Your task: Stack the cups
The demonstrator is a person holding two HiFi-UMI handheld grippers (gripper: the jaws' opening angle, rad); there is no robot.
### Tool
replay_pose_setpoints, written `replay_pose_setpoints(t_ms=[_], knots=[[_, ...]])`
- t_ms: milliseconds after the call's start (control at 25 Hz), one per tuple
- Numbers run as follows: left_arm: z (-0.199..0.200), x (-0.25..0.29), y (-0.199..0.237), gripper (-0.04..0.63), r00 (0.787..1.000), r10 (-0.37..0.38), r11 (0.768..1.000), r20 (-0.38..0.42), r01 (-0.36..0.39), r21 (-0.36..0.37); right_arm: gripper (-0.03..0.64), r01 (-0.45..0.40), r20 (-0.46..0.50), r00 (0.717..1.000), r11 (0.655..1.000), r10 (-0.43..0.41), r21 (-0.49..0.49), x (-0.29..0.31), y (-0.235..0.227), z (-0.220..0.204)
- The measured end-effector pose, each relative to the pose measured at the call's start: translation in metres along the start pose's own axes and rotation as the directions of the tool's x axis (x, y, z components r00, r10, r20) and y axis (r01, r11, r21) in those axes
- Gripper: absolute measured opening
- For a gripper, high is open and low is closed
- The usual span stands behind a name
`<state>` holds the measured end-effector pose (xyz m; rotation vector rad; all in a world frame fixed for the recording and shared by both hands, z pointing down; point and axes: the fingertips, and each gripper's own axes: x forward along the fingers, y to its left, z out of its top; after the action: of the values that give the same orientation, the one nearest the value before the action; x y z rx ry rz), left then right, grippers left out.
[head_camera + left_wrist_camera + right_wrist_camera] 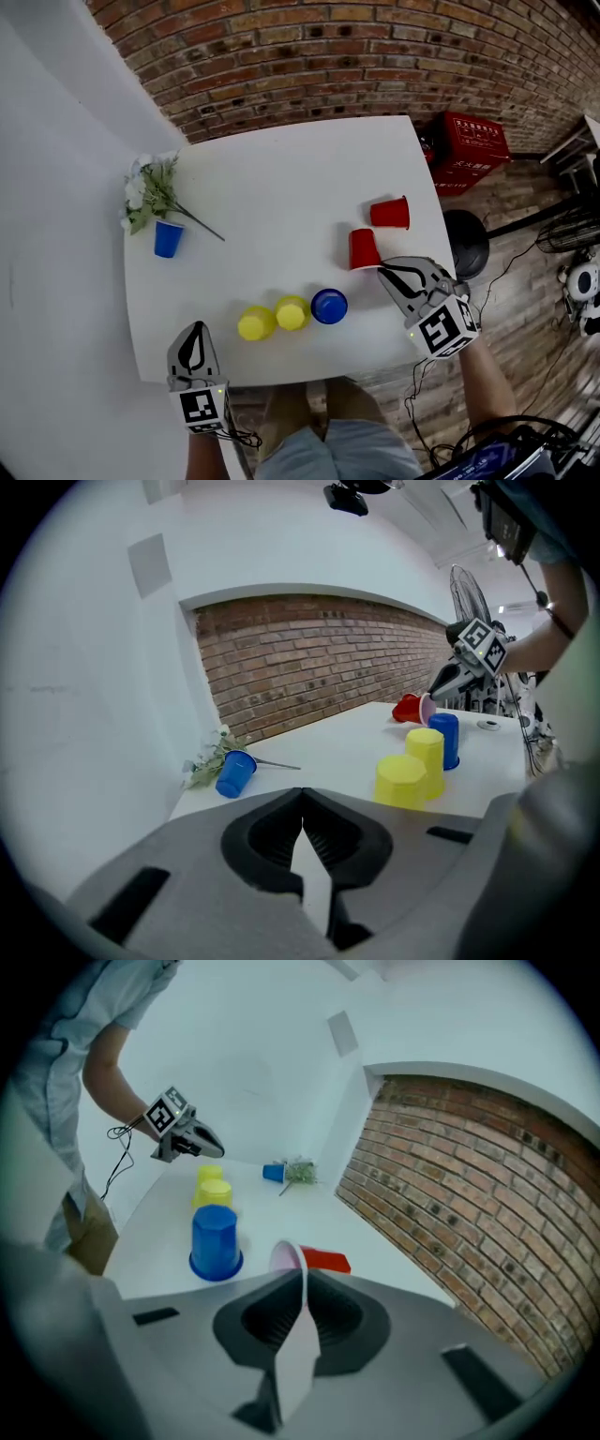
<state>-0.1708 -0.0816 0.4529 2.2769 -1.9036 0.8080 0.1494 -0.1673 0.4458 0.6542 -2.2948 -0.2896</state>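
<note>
While gripper [382, 270] seemingly pinches red cup [364, 249]: six cups [329, 306].

Your left gripper [196, 331]: jaws together, empty, pointing slightly down. Your right gripper [383, 270]: jaws pinched on red cup [363, 249] rim.

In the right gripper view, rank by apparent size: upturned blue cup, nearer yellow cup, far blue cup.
1. upturned blue cup
2. nearer yellow cup
3. far blue cup
Nearness to the camera drives this order; their real sizes may well match.
</note>
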Motion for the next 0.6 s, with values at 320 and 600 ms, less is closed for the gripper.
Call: replay_pose_setpoints(t_ms=[320, 600], knots=[[-0.005, -0.014, -0.045, 0.009, 0.997, -0.076, 0.997, 0.007, 0.076, 0.033, 0.026, 0.205, -0.125, 0.964, 0.955, -0.235, -0.213, -0.044, 0.014, -0.052], [-0.008, -0.035, -0.067, 0.009, 0.991, -0.133, 0.991, 0.002, 0.133, 0.029, 0.034, 0.184, -0.168, 0.953, 0.924, -0.251, -0.336, -0.054, 0.054, -0.060]])
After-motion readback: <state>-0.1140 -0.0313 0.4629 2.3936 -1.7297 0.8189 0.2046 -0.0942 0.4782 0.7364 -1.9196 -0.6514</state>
